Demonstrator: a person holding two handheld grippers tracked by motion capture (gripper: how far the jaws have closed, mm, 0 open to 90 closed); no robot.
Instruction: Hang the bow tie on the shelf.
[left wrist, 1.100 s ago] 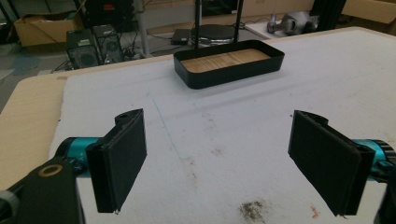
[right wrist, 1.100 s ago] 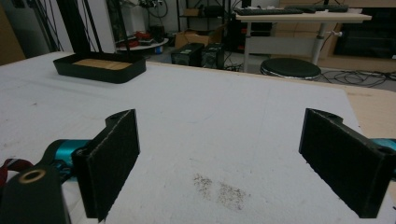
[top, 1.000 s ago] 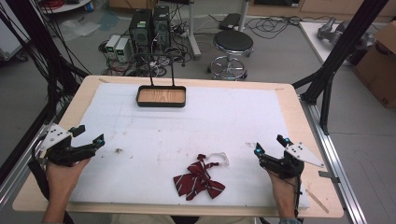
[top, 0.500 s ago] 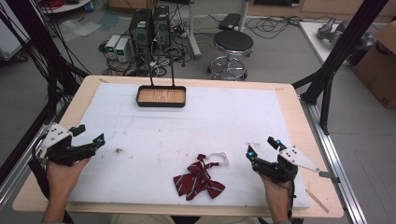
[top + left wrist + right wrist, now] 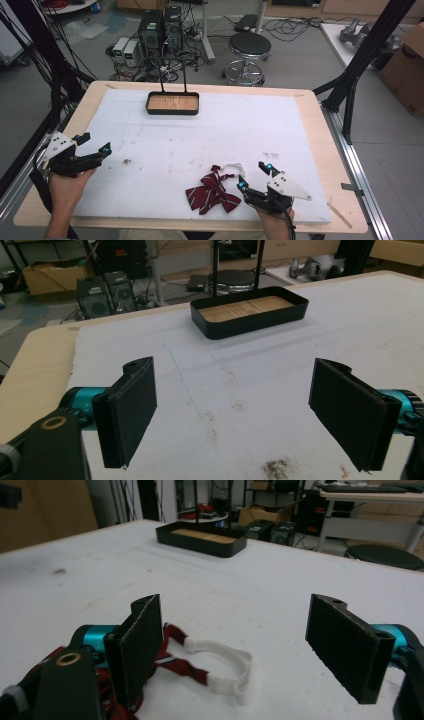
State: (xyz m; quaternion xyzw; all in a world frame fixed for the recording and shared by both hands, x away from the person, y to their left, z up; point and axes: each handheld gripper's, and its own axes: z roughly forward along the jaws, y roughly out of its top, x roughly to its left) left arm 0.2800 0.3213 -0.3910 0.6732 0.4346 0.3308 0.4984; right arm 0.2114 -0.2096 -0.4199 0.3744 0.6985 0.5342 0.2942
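My right gripper [image 5: 254, 175] at 5 o'clock on white mat [image 5: 300, 130], jaws wide, just been narrowing, nothing clamped. Red striped bow tie [image 5: 212, 194] just beside, at gripper's 9 o'clock; white strap [image 5: 225, 667] between jaws, untouched.

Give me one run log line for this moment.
right gripper: open, jaws just been closing, beside bow tie, white strap between jaws, untouched | left gripper: open, empty

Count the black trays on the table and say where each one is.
1. The tray sits at the far edge of the white mat, left of centre, with a black stand rising behind it. None seems hidden.
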